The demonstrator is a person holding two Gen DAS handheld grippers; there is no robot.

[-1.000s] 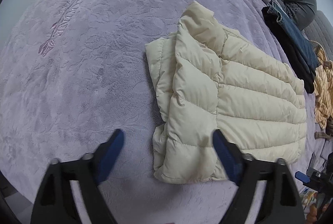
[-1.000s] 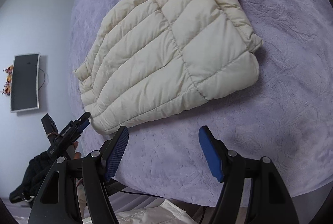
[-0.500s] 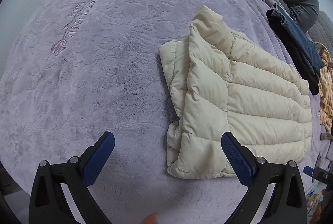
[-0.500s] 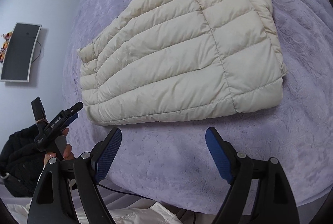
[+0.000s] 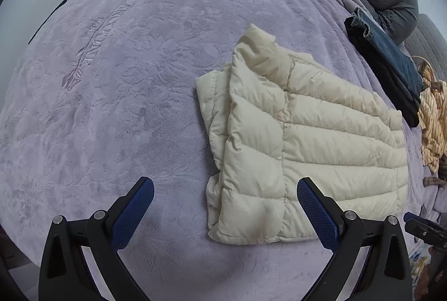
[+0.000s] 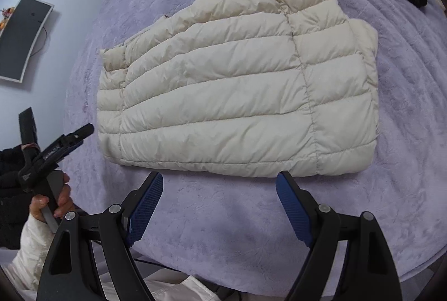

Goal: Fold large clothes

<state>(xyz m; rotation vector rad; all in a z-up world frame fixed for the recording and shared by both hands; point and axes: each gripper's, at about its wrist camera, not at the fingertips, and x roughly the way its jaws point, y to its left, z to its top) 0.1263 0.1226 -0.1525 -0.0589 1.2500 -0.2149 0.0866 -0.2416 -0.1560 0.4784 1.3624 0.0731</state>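
Your right gripper (image 6: 219, 207) has its fingers (image 6: 146, 204) spread wide and empty; they have just been opening, with nothing between them, and they hang over bare blanket (image 6: 391, 189) just short of the jacket's near edge. Your left gripper (image 5: 225, 213) is released too, holding nothing. One of its fingers (image 5: 317, 213) sits in front of the jacket's corner in the left wrist view, but whether it touches the fabric you cannot tell from here.

The jacket (image 6: 237, 94) lies on the bed as a compact cream rectangle, quilted panels up, collar end poking out at the far side and layered edges stacked on one short side. Dark folded clothes (image 5: 385, 60) lie well beyond it, with a striped cloth (image 5: 433, 122) beside them, and a person (image 5: 396, 7) sits at the far end.

By the look of it, the fold is done or nearly so and you are in the let-go step. If one more fold is wanted, bring both grippers down on one short edge, pinch all layers together, and carry it over evenly; the puffy fill will likely spring back, so press it flat after.
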